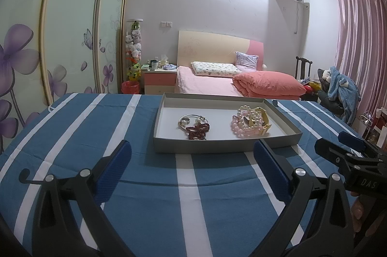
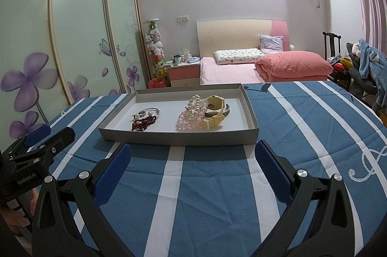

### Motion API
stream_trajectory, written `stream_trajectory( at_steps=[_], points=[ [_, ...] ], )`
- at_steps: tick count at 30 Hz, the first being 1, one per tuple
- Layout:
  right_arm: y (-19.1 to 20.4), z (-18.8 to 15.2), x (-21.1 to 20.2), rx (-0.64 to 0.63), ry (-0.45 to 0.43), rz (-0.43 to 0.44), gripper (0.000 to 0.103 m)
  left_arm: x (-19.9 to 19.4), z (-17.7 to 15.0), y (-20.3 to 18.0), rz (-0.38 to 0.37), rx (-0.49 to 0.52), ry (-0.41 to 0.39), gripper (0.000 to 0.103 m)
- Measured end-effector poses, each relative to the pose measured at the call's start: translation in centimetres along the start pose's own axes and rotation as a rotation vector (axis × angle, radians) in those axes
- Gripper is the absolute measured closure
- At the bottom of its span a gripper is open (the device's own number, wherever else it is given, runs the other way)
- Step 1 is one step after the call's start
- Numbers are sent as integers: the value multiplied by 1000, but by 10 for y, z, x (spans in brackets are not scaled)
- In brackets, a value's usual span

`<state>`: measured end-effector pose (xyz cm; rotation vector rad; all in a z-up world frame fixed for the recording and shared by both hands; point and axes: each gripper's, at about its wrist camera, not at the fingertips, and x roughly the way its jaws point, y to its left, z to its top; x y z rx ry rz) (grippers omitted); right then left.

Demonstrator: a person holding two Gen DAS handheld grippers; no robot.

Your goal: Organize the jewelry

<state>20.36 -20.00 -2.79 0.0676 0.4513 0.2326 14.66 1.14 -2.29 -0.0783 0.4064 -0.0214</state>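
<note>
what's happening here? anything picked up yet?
Nothing picked up yet. A person holds both grippers above the striped cloth, short of the gray tray. Left gripper and right gripper have jaws wide open and empty. In the tray: silver bangle and dark red beads on the left; pearl and pink bracelets and yellow watch piled on the right.

— What was hard to see in the tray [image 2: 135, 133]?
— The yellow watch [image 2: 214, 111] lay partly hidden behind the pearl bracelet [image 2: 196, 103].
— And the hand?
— Cut off at the edge, only fingers [image 1: 357, 209] showed.
</note>
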Motion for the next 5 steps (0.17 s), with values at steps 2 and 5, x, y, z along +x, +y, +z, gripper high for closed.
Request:
stream_trajectory(
  at_steps=[2, 5],
  points=[
    [-1, 0, 0, 0, 0, 0, 2, 0, 1, -1, 1, -1, 0, 4],
    [0, 0, 0, 1, 0, 0, 2, 0, 2, -1, 2, 0, 0, 4]
  ],
)
